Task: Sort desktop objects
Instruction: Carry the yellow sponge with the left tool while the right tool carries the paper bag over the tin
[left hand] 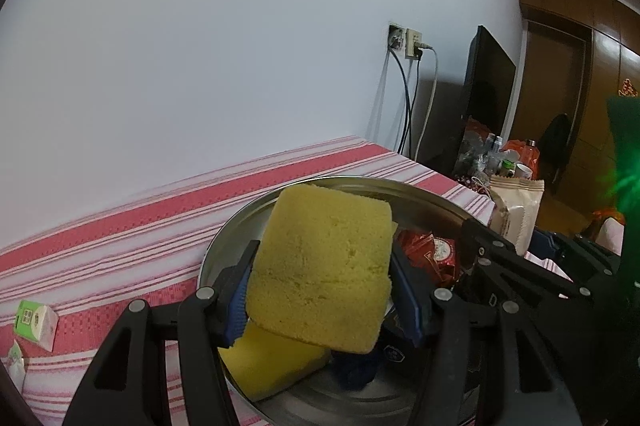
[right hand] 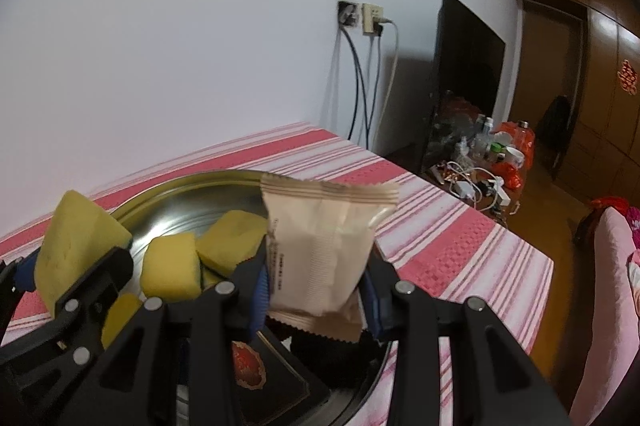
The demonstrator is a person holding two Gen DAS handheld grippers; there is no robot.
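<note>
My left gripper point(left hand: 320, 290) is shut on a yellow sponge point(left hand: 324, 266) and holds it above a round metal tray point(left hand: 224, 246). It also shows at the left of the right wrist view point(right hand: 76, 246). My right gripper point(right hand: 316, 290) is shut on a beige snack packet point(right hand: 320, 246) and holds it over the same tray point(right hand: 168, 194); the packet also shows in the left wrist view point(left hand: 516, 214). In the tray lie several yellow sponges point(right hand: 172, 266), a red snack packet point(left hand: 432, 254) and dark packets point(right hand: 272, 378).
The tray sits on a table with a red and white striped cloth point(right hand: 460, 238) against a white wall. A small green and white carton point(left hand: 36, 322) lies at the table's left. A dark screen point(right hand: 468, 66) and a cluttered low table point(right hand: 480, 162) stand beyond the right edge.
</note>
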